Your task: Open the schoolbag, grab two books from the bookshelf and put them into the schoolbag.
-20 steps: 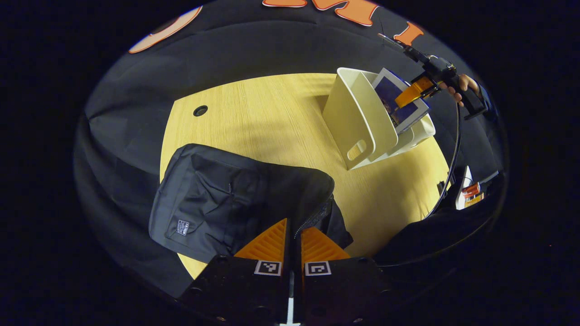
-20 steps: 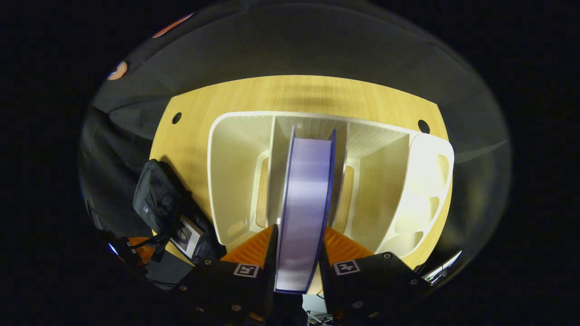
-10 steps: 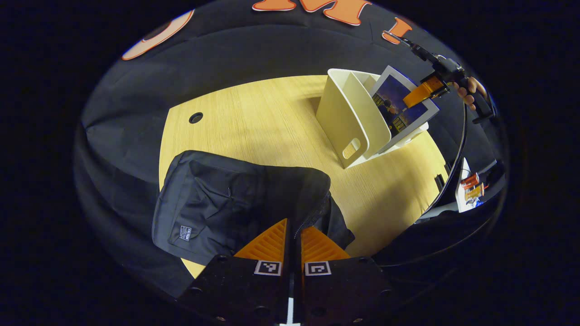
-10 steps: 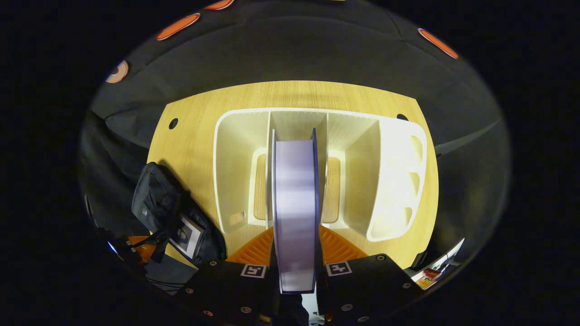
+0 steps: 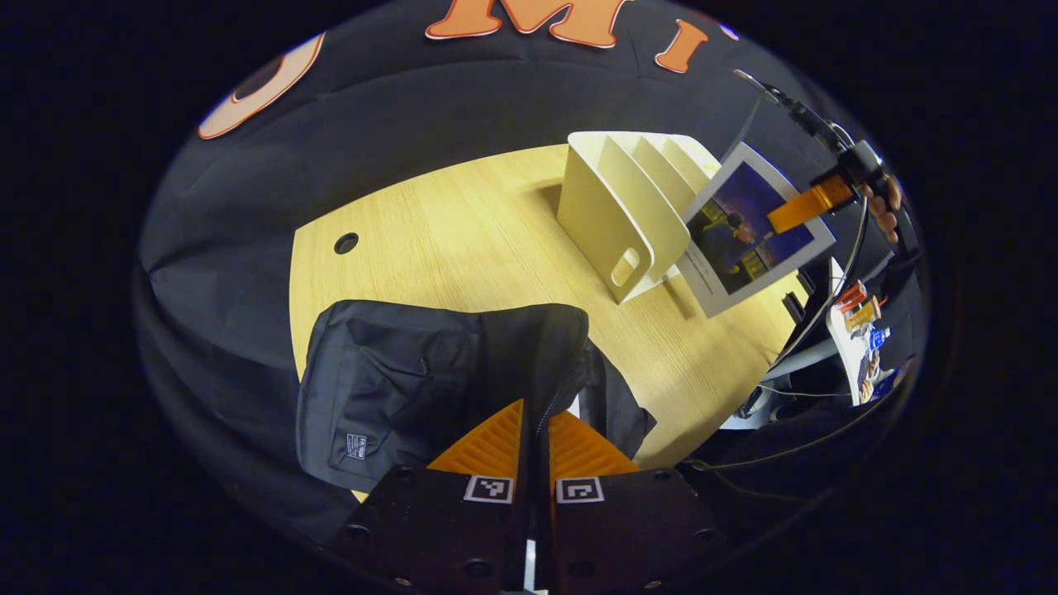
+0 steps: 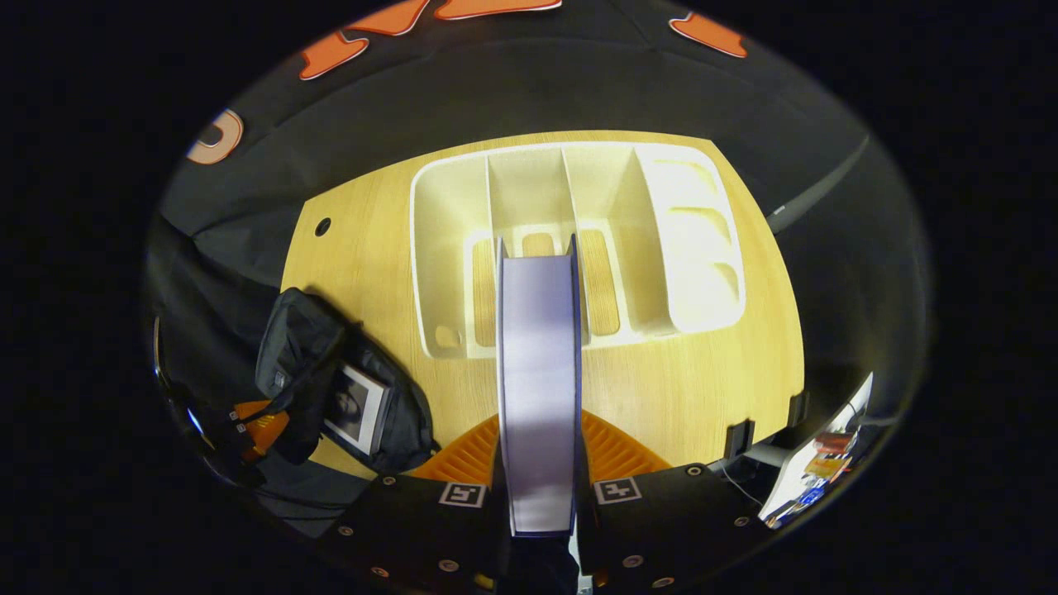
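Observation:
The black schoolbag point(image 5: 413, 388) lies on the wooden table point(image 5: 463, 240), its zipped edge pinched between the fingers of my left gripper point(image 5: 536, 438), which is shut on it. In the right gripper view the schoolbag point(image 6: 302, 347) gapes open with one book point(image 6: 357, 409) lying inside, and the left gripper point(image 6: 256, 423) holds its edge. My right gripper point(image 6: 537, 450) is shut on a second book point(image 6: 537, 364), seen edge-on, in the air in front of the white bookshelf point(image 6: 446, 248). The left gripper view shows that book point(image 5: 748, 231) clear of the bookshelf point(image 5: 620, 215), held by the right gripper point(image 5: 806, 207).
A cable hole point(image 5: 345, 243) is set in the table's far left part. Small clutter and cables point(image 5: 860, 330) sit off the table's right edge. A hand point(image 5: 884, 207) holds the right gripper. Bare wood lies between bag and bookshelf.
The right gripper has drawn the book up and back out of the bookshelf's middle slot, clear of the shelf. The left gripper stays shut on the bag's edge, which now gapes wider.

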Action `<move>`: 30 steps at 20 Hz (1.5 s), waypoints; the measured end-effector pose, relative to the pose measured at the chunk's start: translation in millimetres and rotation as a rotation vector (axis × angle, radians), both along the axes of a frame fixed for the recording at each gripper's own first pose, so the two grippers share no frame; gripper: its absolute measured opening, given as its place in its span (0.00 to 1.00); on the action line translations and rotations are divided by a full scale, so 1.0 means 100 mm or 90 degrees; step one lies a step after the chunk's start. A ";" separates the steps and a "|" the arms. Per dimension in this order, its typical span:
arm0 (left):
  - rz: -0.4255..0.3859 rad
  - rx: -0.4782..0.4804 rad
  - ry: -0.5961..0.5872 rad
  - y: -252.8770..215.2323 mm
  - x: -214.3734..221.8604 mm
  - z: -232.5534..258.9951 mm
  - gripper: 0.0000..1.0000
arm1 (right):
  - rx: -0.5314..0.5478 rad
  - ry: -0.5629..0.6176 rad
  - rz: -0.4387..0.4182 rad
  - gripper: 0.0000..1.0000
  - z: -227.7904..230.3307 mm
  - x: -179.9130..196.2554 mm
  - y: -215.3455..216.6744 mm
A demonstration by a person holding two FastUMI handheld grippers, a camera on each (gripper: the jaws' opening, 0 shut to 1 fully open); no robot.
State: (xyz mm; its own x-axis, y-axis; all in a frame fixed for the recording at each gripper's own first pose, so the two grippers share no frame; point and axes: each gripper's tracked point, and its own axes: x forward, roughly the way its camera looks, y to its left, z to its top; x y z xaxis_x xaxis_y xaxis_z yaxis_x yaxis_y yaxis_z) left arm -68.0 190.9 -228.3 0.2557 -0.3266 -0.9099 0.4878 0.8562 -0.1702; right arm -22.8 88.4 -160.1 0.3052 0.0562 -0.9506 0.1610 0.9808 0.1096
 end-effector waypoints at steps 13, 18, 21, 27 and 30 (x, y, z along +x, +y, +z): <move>-0.042 -0.009 -0.034 0.15 0.08 0.22 0.05 | 0.146 -0.039 -0.066 0.32 0.06 -0.88 0.55; -0.046 -0.010 -0.050 0.22 0.15 0.37 0.05 | 0.257 -0.074 -0.063 0.33 0.15 -0.85 0.90; -0.042 -0.013 -0.064 0.26 0.20 0.48 0.05 | 0.286 -0.088 -0.048 0.32 0.11 -0.84 0.97; -0.022 -0.027 -0.077 0.27 0.29 0.59 0.05 | 0.363 -0.106 -0.029 0.32 0.08 -0.71 1.37; -0.012 -0.047 -0.072 0.22 0.26 0.60 0.05 | 0.421 -0.108 -0.023 0.31 -0.03 -0.64 1.63</move>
